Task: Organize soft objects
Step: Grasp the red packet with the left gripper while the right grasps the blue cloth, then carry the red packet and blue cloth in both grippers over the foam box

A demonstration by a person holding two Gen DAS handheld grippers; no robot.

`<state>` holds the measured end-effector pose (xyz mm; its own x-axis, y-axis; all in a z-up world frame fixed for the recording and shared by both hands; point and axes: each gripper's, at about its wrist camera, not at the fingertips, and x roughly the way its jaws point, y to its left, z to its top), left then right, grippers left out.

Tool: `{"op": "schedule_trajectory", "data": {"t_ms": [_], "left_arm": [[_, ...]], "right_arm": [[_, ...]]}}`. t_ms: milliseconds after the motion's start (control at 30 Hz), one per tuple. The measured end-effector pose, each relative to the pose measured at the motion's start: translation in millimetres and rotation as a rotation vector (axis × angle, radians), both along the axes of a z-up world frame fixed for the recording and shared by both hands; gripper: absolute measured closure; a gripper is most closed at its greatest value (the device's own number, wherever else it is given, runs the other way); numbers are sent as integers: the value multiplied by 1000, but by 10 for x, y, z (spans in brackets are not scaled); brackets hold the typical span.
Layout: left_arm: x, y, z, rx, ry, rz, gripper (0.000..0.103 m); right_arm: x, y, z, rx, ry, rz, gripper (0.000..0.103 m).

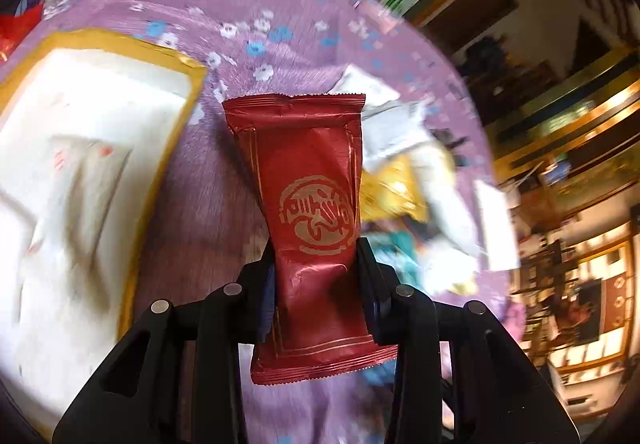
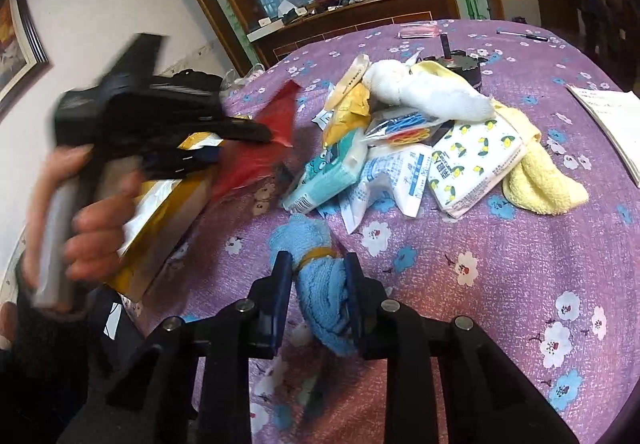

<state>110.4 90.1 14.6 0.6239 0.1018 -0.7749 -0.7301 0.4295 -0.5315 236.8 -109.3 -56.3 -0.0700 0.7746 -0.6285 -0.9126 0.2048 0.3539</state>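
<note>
While your left gripper [image 1: 316, 264] pinches the crinkled red foil packet [image 1: 308, 212] at its waist, your right gripper [image 2: 318, 284] clamps the rolled blue towel [image 2: 320, 284] between its pads.

red packet [image 1: 308, 204], gold seal | blue towel [image 2: 320, 276] | purple floral tablecloth [image 2: 500, 264] | yellow cloth [image 2: 536, 180]

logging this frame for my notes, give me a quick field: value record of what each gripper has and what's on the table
left gripper: shut on red packet, held above the table
right gripper: fingers close on either side of the blue towel, a roll bound with a yellow band
surface: purple floral tablecloth
box: gold-edged box with white lining, beside the left gripper
pile: yellow towel, white towel, lemon-print tissue pack, teal tissue pack
blur: left wrist view smeared
</note>
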Motion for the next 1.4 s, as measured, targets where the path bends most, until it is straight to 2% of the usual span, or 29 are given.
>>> {"op": "schedule_trajectory", "data": {"t_ms": [100, 267, 433, 567, 767, 900, 1000, 1100, 1200, 1400], "left_arm": [[-404, -184, 303, 42, -84, 8, 68], [-1048, -272, 598, 133, -72, 113, 68], [-1552, -178, 587, 180, -26, 233, 68], [-1864, -23, 459, 178, -23, 304, 68], [-1948, 218, 263, 189, 49, 342, 68], [-2049, 303, 135, 170, 60, 338, 68], [-2031, 342, 80, 172, 74, 334, 68], [-1975, 394, 49, 180, 81, 320, 68], [-1906, 430, 7, 203, 124, 321, 68], [-1880, 498, -156, 181, 153, 319, 67]], "right_arm": [[-66, 116, 46, 1, 42, 20, 78], [-390, 364, 483, 96, 27, 93, 79], [-710, 807, 669, 121, 73, 201, 79], [-925, 1179, 681, 92, 37, 240, 79], [-958, 1590, 641, 60, 80, 233, 79], [-971, 1775, 569, 24, 109, 219, 79], [-1017, 1911, 503, -13, 87, 203, 78], [-1003, 1958, 447, -36, 96, 188, 78], [-991, 2018, 406, -57, 110, 176, 77], [-963, 2087, 280, -90, 143, 161, 75]]}}
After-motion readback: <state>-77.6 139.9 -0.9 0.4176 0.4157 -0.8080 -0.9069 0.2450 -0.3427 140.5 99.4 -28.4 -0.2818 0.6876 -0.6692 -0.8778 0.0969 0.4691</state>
